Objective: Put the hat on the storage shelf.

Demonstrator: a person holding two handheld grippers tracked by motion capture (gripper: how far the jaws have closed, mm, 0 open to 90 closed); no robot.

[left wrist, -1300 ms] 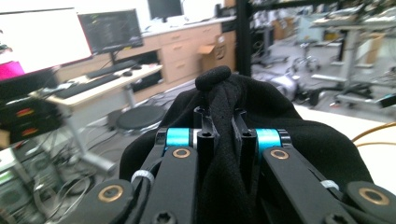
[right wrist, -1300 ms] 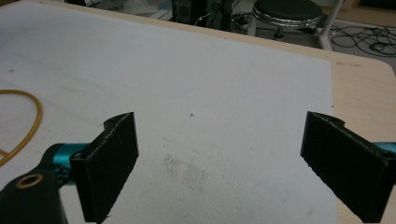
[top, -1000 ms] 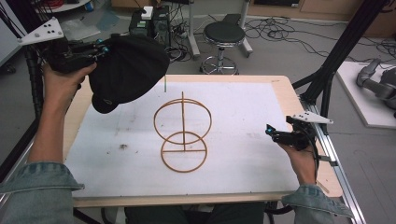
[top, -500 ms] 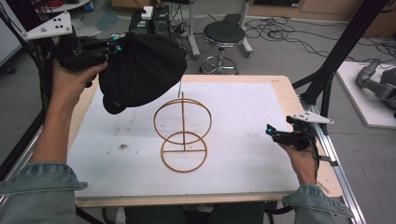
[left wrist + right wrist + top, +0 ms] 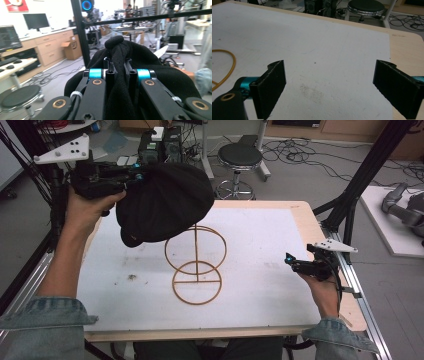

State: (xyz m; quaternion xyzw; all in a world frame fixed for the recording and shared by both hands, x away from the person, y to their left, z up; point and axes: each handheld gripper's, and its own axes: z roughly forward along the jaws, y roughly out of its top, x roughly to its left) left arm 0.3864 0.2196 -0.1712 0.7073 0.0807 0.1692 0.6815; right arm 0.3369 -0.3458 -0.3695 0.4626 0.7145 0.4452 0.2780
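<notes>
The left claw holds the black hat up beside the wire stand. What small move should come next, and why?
Probably move the left claw a little right and lower the black hat over the top ring of the wire stand. The hat hangs up and left of that ring, pinched by a fold, while the right claw rests open, far aside.

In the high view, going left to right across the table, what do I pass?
Left gripper → black hat that it holds in the air → gold wire stand → right gripper.
</notes>
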